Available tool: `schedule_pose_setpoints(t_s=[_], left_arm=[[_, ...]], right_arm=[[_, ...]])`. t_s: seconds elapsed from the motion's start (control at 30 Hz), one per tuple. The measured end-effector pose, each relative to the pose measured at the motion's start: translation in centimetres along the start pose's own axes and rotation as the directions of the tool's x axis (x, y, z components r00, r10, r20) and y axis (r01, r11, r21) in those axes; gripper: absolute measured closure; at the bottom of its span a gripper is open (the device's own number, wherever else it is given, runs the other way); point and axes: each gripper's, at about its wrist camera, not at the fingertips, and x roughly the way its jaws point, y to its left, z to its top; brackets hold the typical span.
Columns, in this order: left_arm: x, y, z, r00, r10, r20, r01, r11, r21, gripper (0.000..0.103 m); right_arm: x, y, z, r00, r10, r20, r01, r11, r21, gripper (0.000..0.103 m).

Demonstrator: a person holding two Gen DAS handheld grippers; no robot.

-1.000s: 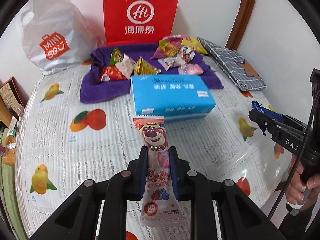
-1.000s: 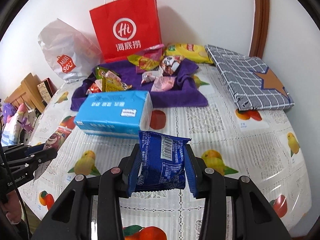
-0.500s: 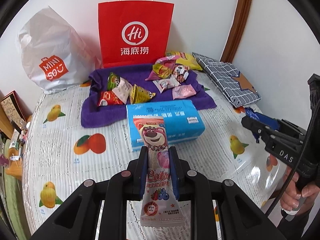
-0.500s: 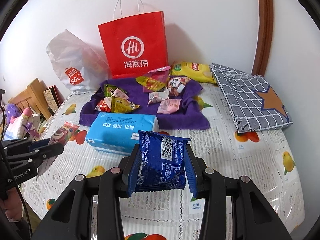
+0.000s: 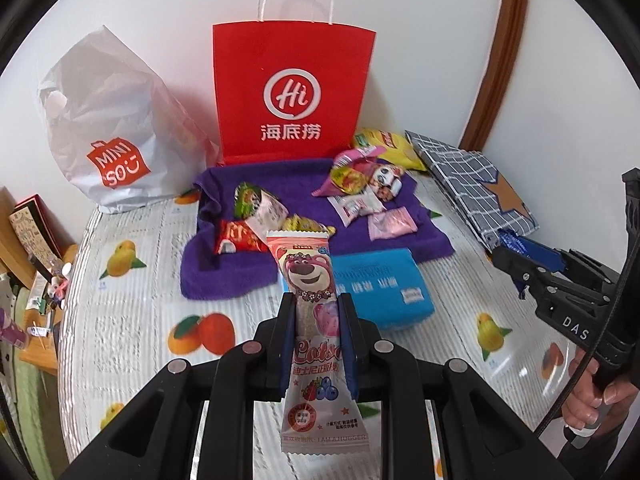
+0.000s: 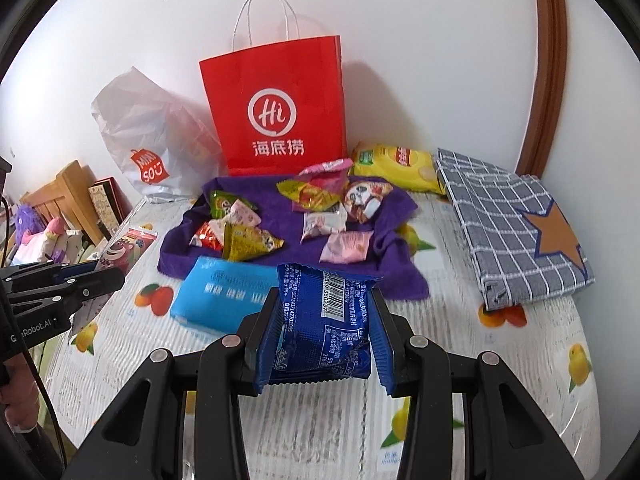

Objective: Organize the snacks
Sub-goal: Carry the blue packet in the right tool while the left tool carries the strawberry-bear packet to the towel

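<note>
My left gripper [image 5: 316, 308] is shut on a long pink bear snack packet [image 5: 308, 276], held above the table in front of the blue tissue box [image 5: 380, 284]. My right gripper [image 6: 324, 300] is shut on a blue snack packet [image 6: 324, 320] with a barcode, held above the table near the tissue box [image 6: 224, 296]. Several snack packets lie on a purple towel [image 5: 248, 272], also in the right wrist view [image 6: 288, 252]. A red paper bag [image 5: 292, 92] stands open behind the towel, also in the right wrist view [image 6: 276, 120].
A white Minisou plastic bag [image 5: 104, 132] sits at the back left. A yellow chip bag [image 6: 396, 164] and a folded grey checked cloth [image 6: 512, 224] lie at the back right. The table has a fruit-print cover [image 5: 132, 300]. A wooden shelf with clutter stands beyond the left edge.
Both grippers have pulled back and risen with their packets, so the towel, tissue box and bags look farther away. Both stay shut on their packets.
</note>
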Motion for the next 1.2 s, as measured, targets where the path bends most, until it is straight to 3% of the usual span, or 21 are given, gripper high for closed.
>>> schedule_pose_setpoints(t_s=[0.43, 1.2], left_arm=[[3.9, 3.3, 5.1, 0.999, 0.047, 0.021, -0.046, 0.998, -0.051, 0.083], [12.0, 6.7, 11.5, 1.0, 0.015, 0.01, -0.014, 0.994, -0.108, 0.083]], right_arm=[[5.3, 0.0, 6.2, 1.0, 0.003, 0.019, -0.003, 1.0, 0.013, 0.062], [15.9, 0.9, 11.3, 0.999, 0.04, -0.015, -0.04, 0.999, 0.007, 0.062]])
